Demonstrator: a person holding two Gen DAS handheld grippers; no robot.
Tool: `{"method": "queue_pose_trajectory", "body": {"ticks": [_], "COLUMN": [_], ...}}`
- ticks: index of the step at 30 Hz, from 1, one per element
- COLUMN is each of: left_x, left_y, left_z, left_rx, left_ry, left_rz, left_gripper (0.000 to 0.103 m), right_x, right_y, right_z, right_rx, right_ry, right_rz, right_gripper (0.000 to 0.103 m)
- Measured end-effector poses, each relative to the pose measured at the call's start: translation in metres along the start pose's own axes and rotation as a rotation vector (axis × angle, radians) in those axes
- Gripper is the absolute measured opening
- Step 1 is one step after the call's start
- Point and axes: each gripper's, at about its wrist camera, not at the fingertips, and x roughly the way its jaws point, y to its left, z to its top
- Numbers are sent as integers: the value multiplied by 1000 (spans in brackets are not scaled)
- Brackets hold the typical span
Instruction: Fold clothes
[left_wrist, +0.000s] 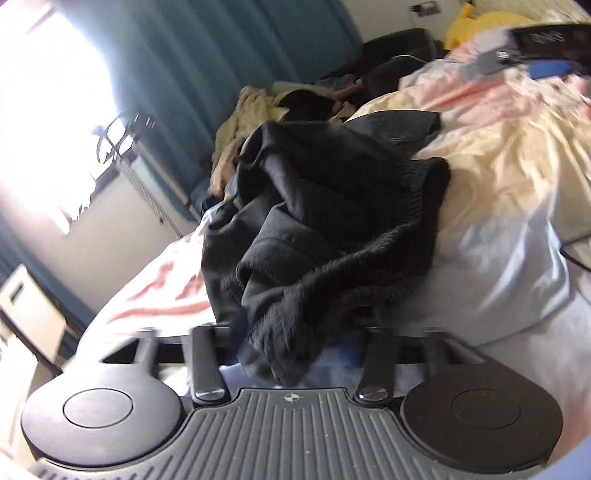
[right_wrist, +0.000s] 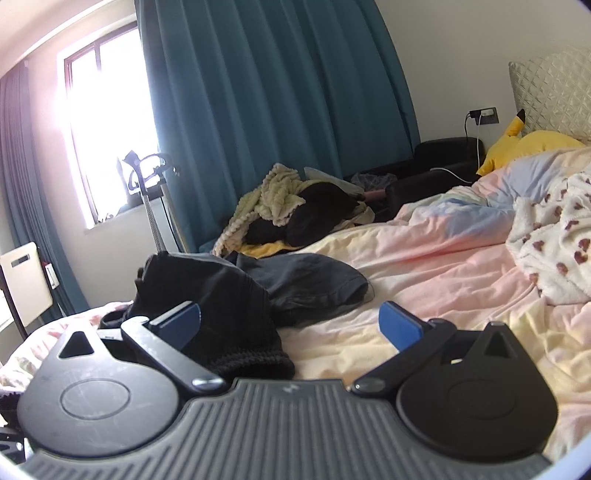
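Observation:
A crumpled black garment (left_wrist: 325, 229) with a ribbed knit hem lies bunched on the bed. In the left wrist view its hem hangs down between my left gripper's (left_wrist: 291, 354) arms and hides the fingertips; the cloth looks pinched there. In the right wrist view the same garment (right_wrist: 221, 310) lies at the left, partly behind the left blue finger (right_wrist: 181, 321). My right gripper (right_wrist: 291, 325) is open and empty, just above the pastel duvet (right_wrist: 424, 266). The right gripper also shows in the left wrist view (left_wrist: 543, 55), at the top right.
A heap of other clothes (right_wrist: 295, 210) lies at the bed's far edge by the teal curtain (right_wrist: 258, 110). A white spotted fleece (right_wrist: 554, 243) and a yellow plush toy (right_wrist: 528, 144) lie at the right. A clothes steamer stand (right_wrist: 147, 192) is by the window.

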Motion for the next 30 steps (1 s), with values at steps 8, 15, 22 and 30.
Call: {"method": "queue_pose_trajectory", "body": {"ticks": [8,15,22,30], "left_x": [-17,72,154,145], "left_y": [-33,-86,-128,-76], "left_z": [11,71,91,104], "left_rx": [80,71,172,-120], "left_ry": [-138,-69,66,2], "left_rz": [-144,-162,-85,-100], "left_gripper": [82,82,82,19], "right_x": [-12,-16,6,25], "right_y": [-12,-32,-47,-53], "right_z": [11,16,5,-2], "right_rx": [109,204,265,265], "right_ry": [-47,-66,-15,-2], "right_rz": [-29,-73,-84,-87], "right_gripper": [103,103,103,103]}}
